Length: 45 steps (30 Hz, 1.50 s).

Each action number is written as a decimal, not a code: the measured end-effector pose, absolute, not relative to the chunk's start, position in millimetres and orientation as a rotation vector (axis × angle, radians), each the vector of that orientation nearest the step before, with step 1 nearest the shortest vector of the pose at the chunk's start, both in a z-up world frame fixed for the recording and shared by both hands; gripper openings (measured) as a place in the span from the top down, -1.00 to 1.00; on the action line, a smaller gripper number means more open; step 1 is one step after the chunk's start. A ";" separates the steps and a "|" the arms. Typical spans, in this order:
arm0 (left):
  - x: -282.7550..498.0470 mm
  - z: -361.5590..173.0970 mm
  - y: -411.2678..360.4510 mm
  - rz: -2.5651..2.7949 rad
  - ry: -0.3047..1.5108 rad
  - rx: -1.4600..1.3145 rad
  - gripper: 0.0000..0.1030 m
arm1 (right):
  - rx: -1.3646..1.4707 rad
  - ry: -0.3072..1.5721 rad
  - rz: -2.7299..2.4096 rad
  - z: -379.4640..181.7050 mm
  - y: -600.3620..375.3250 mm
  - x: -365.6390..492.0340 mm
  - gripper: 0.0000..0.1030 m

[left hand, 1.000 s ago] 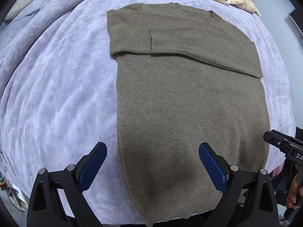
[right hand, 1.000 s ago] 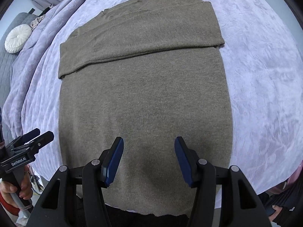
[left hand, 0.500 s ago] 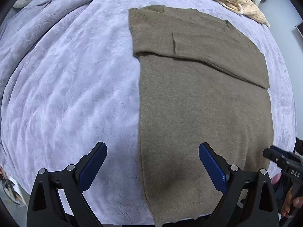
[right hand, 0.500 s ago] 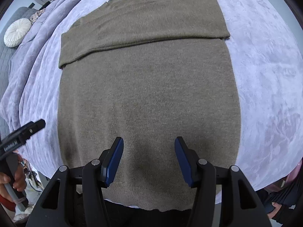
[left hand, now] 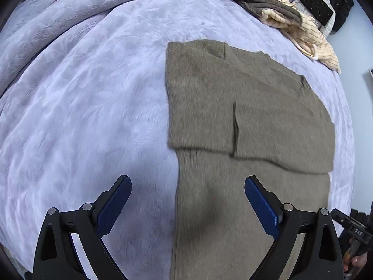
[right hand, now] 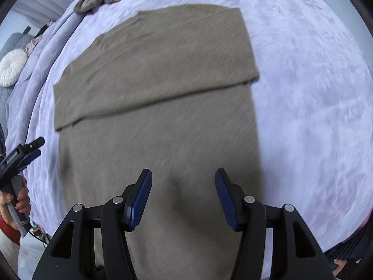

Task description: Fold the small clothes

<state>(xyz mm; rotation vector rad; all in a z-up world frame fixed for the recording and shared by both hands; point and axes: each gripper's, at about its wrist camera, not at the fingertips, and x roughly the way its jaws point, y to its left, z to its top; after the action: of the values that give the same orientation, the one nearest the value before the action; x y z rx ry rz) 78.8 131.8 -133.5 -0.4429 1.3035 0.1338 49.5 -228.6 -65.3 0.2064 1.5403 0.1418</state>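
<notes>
Our left gripper [left hand: 187,197] points steeply down, jaws wide apart and empty, straddling the left edge of the olive-brown knitted sweater [left hand: 247,126]; our right gripper [right hand: 183,186] – jaws apart, empty – hangs above its lower body. The sweater lies flat, sleeves folded across, lengthwise away from us on a lavender plush bedspread [left hand: 93,93].

A home bedroom — a bed [left hand: 98,98] under a lavender quilted bedspread fills both views, loose knitwear [left hand: 279,11] heaped at its upper right edge in the left view, and a round white cushion [right hand: 11,67] lies at far left in the right view.
</notes>
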 end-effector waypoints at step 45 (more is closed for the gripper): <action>52.4 -140.5 136.1 0.251 1.309 -0.391 0.77 | 0.266 1.509 0.230 -90.6 -231.8 100.6 0.25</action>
<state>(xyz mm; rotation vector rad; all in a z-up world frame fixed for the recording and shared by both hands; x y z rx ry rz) 52.4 136.1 -140.5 -0.3908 1.3095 0.2513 100.6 -231.8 -90.6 0.2656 1.5085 0.2301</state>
